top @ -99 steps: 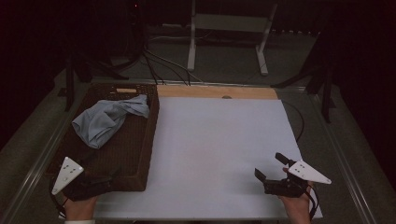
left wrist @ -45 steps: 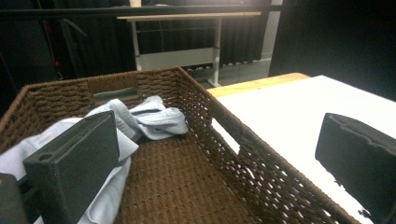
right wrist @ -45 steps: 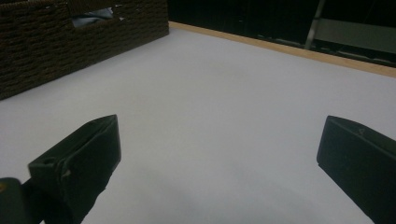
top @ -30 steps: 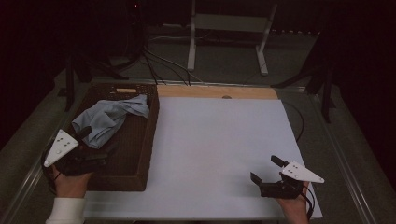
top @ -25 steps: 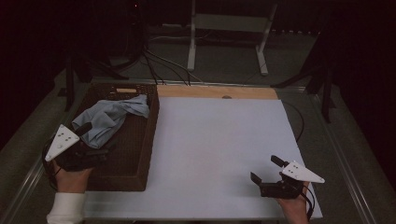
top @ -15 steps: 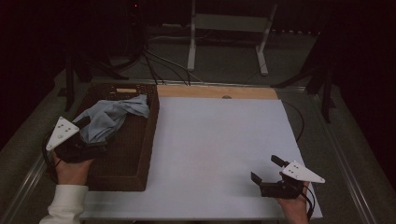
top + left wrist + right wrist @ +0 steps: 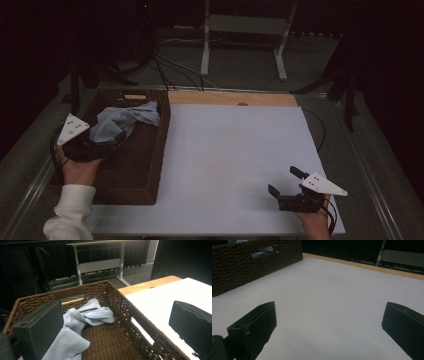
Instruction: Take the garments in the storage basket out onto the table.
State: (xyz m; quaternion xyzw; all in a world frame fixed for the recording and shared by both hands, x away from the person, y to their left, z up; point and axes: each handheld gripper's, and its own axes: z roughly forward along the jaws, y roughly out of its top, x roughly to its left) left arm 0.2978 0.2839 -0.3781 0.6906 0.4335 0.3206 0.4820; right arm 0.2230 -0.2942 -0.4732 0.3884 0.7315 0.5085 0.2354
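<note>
While the cloth (image 7: 122, 120) lies crumpled in the basket (image 7: 159, 150), it is not yet grasped: the left gripper (image 7: 102, 142) is spread at it, the right gripper (image 7: 286, 186) is held spread over the table (image 7: 235, 145).

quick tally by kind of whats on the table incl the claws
light blue cloth: 1, crumpled in the basket
brown wicker basket: 1
claw: 2, left claw open over the basket beside the cloth, right claw open over the white table top
total: 4
</note>
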